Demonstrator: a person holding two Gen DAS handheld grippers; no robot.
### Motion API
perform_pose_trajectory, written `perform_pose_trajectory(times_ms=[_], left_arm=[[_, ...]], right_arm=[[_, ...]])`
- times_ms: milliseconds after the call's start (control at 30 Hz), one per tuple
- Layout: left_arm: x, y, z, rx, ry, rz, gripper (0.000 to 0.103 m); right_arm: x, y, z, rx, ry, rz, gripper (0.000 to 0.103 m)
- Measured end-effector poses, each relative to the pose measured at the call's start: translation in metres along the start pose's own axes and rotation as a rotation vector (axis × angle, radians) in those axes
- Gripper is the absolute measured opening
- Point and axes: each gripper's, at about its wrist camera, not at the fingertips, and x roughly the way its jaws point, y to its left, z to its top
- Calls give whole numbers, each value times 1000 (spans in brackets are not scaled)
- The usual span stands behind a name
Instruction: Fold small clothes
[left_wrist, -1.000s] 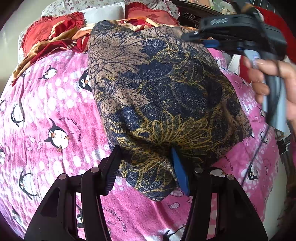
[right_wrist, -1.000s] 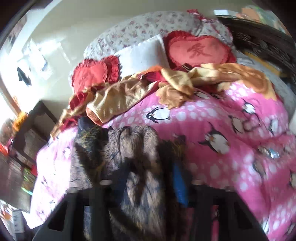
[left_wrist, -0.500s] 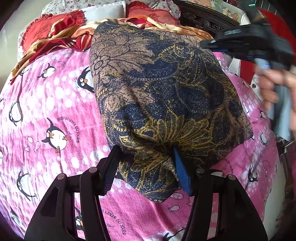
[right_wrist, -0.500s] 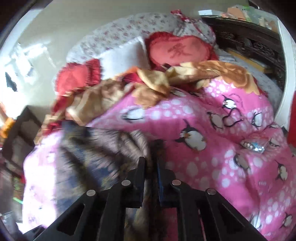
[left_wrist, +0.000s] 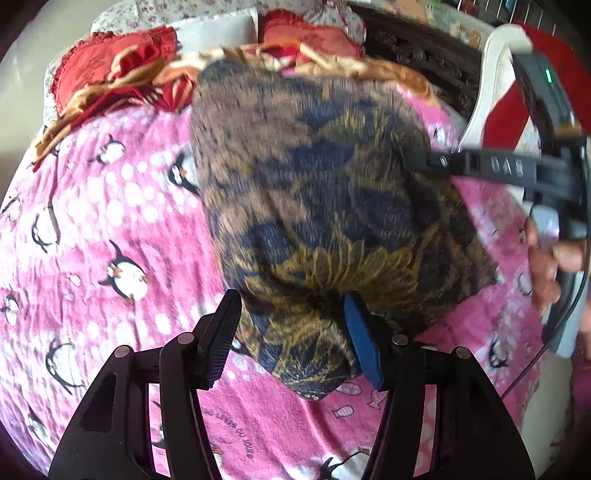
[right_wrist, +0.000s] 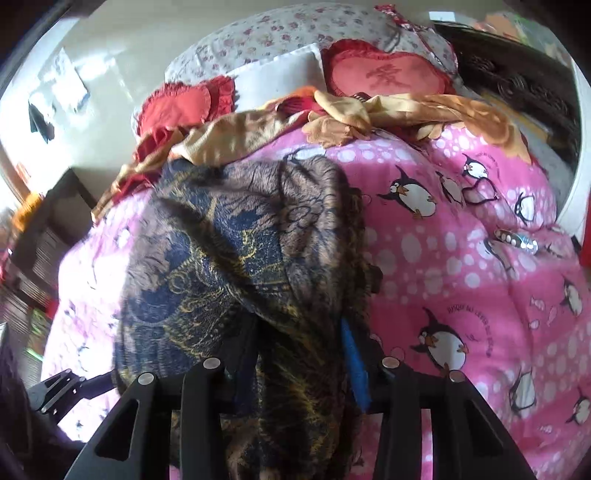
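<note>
A pink penguin-print blanket (left_wrist: 122, 206) is spread over a bed; on it, a dark blue, brown and gold patterned cloth (left_wrist: 314, 192) is laid in a rounded, bunched heap, filling the centre of the left wrist view. The left gripper (left_wrist: 291, 332) is seen at six o'clock, its jaws spread, with the near edge of the cloth bunched between them; whether the pads press on the fabric cannot be told. The right gripper (left_wrist: 417, 162) is seen at three o'clock in that view, carried by a hand (left_wrist: 550, 266), its tip just over the far right side of the cloth. In the right wrist view, the jaws of the right gripper (right_wrist: 299, 343) have just been opening and are seen parted; a fold of the cloth (right_wrist: 236, 236) is draped between and over them. Red heart-shaped cushions (right_wrist: 384, 74), an orange and gold fabric (right_wrist: 406, 110) and a floral pillow (right_wrist: 280, 33) are seen at twelve o'clock, beyond the cloth.
</note>
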Motion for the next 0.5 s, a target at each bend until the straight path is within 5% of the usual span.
perform_pose_trajectory(times_ms=[133,400,500], left_arm=[[-12,22,14,-90,-76,-87,79],[23,58,32,-216,-86,-312,79],[44,67,34,-265,-52,-335,81]], right_arm=[[-14,-10,-5,27,-82,32,81],[20,-24,-8,56,-38,186,81],[31,-24,-8,63,-29,226,81]])
